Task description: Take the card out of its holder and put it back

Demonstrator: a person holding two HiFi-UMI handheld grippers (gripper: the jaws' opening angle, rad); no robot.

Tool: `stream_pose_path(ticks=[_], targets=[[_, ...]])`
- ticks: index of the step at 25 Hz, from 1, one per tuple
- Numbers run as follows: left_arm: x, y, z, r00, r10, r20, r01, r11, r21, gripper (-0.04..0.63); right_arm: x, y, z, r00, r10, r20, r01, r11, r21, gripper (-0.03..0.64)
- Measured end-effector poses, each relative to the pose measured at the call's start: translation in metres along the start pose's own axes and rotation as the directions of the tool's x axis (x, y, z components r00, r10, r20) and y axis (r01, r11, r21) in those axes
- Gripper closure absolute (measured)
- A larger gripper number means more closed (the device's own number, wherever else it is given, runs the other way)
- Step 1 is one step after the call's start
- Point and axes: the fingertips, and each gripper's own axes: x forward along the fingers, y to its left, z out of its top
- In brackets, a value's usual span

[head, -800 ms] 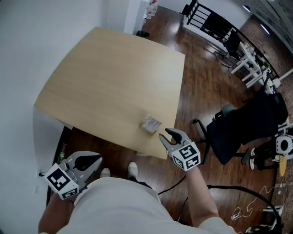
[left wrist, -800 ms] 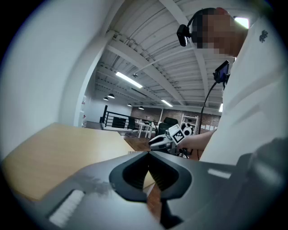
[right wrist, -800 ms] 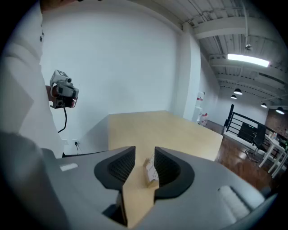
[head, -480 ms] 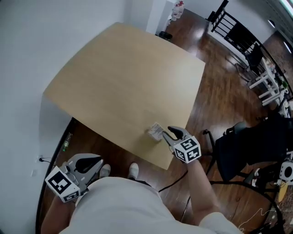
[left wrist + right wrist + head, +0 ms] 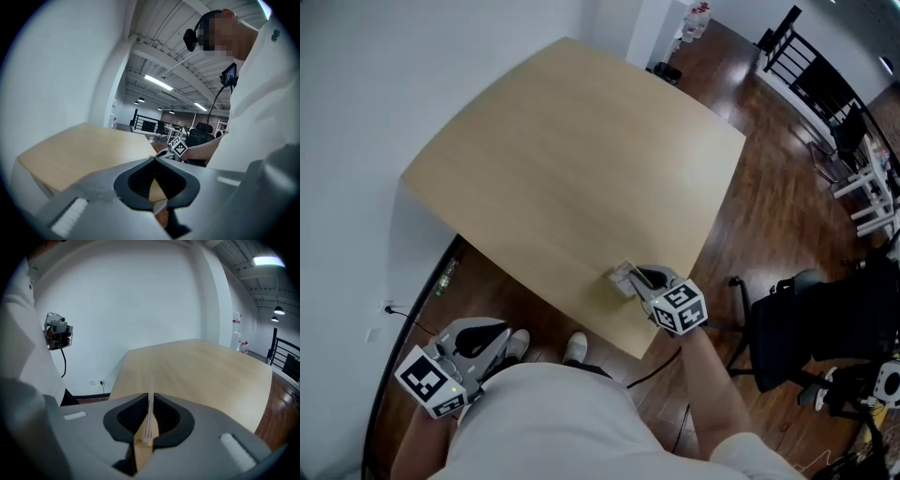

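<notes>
The card holder (image 5: 623, 277), a small clear sleeve with a pale card inside, is at the near edge of the wooden table (image 5: 581, 159). My right gripper (image 5: 649, 280) is shut on its right end. In the right gripper view the card holder (image 5: 151, 394) stands edge-on, a thin pale sheet pinched between the two dark pads of the right gripper (image 5: 150, 420). My left gripper (image 5: 494, 336) hangs low at my left side, off the table, jaws together and empty. In the left gripper view, the left gripper's (image 5: 154, 159) tips meet with nothing between them.
The table (image 5: 211, 366) has white wall along its left and far sides. A black office chair (image 5: 825, 309) stands on the wooden floor to the right. Black railings (image 5: 811, 56) and white desks lie at the back right. A cable socket (image 5: 389, 307) sits low on the left wall.
My right gripper has moved from beyond the table's near edge onto the card holder and closed on it. The left gripper has stayed by my side.
</notes>
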Motion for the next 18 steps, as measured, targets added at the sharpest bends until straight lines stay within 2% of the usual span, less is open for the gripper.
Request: stream_pose_path(ticks=[8,18], targets=[[0.003,0.003,0.0,1.0,0.007,-0.004,-0.007,1.0,-0.002,0.591,0.001,0.008,0.001,0.999,0.041,0.003,-0.041,0.999,0.015,0.595],[0.003,0.005,0.001,1.0,-0.028,-0.004,0.028,1.0,0.008,0.591,-0.012,0.007,0.018,1.0,0.029,0.002,-0.029,1.0,0.005,0.595]])
